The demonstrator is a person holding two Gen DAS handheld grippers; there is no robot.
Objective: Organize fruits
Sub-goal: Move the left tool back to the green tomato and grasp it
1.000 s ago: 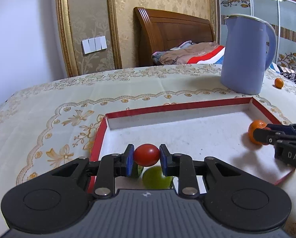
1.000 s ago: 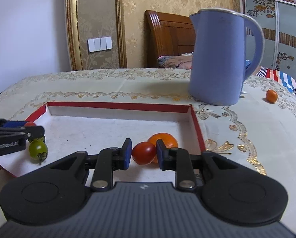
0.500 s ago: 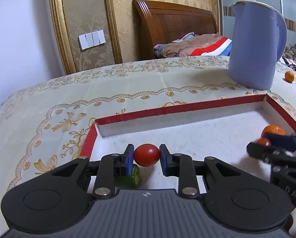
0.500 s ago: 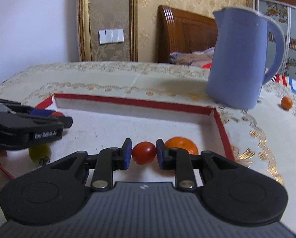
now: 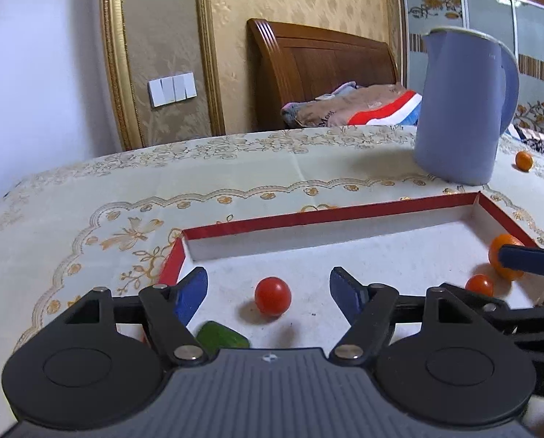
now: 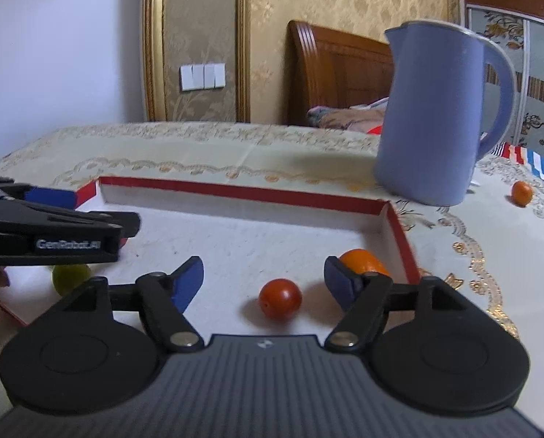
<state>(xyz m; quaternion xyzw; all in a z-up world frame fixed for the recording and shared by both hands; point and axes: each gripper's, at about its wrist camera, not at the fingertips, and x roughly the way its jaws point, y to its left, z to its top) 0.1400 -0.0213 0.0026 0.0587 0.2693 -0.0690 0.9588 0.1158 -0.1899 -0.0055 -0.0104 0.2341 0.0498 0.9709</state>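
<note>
A red-rimmed white tray (image 5: 308, 217) lies on the table. My left gripper (image 5: 268, 286) is open; a red cherry tomato (image 5: 273, 295) rests on the tray floor between its fingers. A green fruit (image 5: 222, 335) lies just under the left finger. My right gripper (image 6: 263, 277) is open too, with a second red tomato (image 6: 280, 298) on the tray between its fingers and an orange (image 6: 363, 261) behind its right finger. That tomato (image 5: 479, 284) and orange (image 5: 505, 261) also show in the left wrist view. The green fruit (image 6: 71, 277) shows under the left gripper.
A tall blue jug (image 5: 461, 109) stands on the patterned tablecloth beyond the tray's far right corner, also in the right wrist view (image 6: 439, 116). A small orange (image 5: 523, 161) lies on the cloth right of it (image 6: 521, 193). A bed headboard stands behind the table.
Both grippers have opened and let go of their red tomatoes, which now rest on the tray floor. Both grippers have pulled back slightly.
</note>
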